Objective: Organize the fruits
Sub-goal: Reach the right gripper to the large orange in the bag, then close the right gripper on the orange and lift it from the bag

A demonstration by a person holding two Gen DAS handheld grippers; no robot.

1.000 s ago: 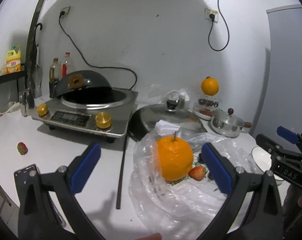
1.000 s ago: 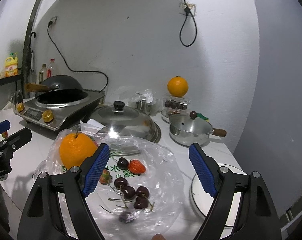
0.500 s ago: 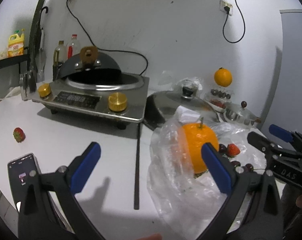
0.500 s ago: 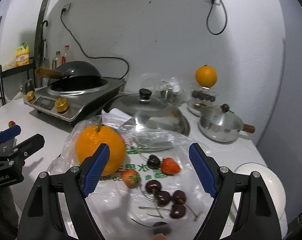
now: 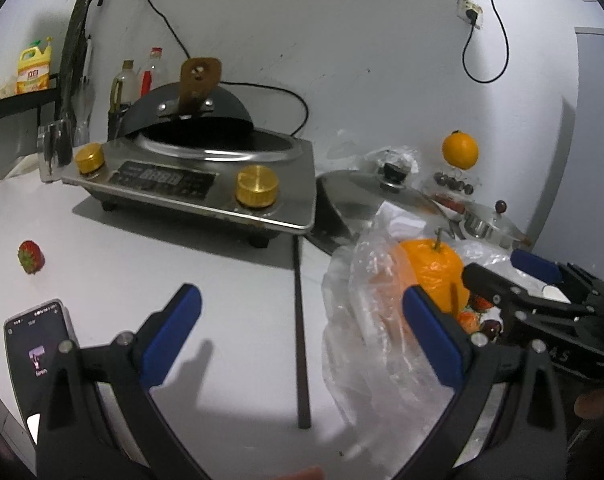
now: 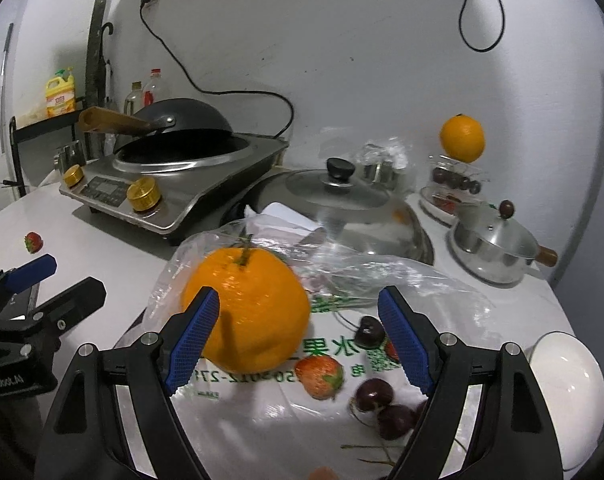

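A large orange with a stem sits on a clear plastic bag on the white table. On the bag lie a strawberry and several dark cherries. My right gripper is open, its left finger just in front of the orange. My left gripper is open over bare table, left of the orange. A lone strawberry lies far left. A second orange sits on a tiered stand at the back.
An induction cooker with a black wok stands at the back left. A glass-lidded pan and a small steel pot sit behind the bag. A white bowl is at the right. A phone lies near the left edge.
The right gripper moved forward and down toward the orange and fruits on the bag. The left gripper swung left, so the orange sits at its right finger.
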